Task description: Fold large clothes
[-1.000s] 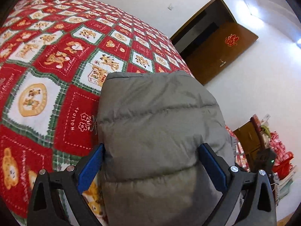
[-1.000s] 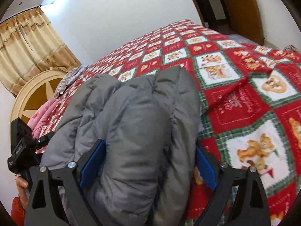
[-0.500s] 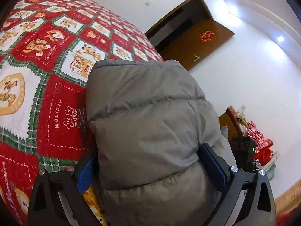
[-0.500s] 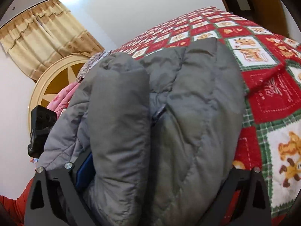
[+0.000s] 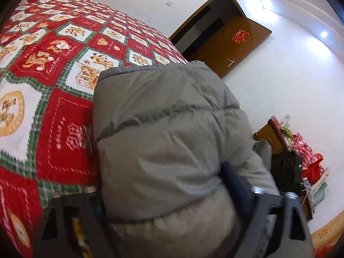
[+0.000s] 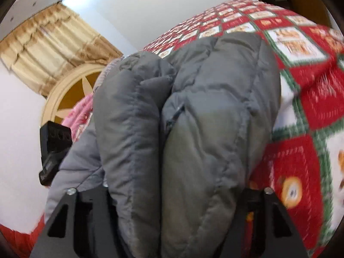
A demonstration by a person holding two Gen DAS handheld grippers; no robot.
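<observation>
In the left wrist view I see the grey puffer jacket (image 5: 167, 142) filling centre frame on the red quilt (image 5: 53, 129); my left gripper (image 5: 163, 221) has just been closing and now squeezes its padded bulk. In the right wrist view, my right gripper (image 6: 176, 215), also just closing, clamps the jacket's folded layers at lower centre.
</observation>
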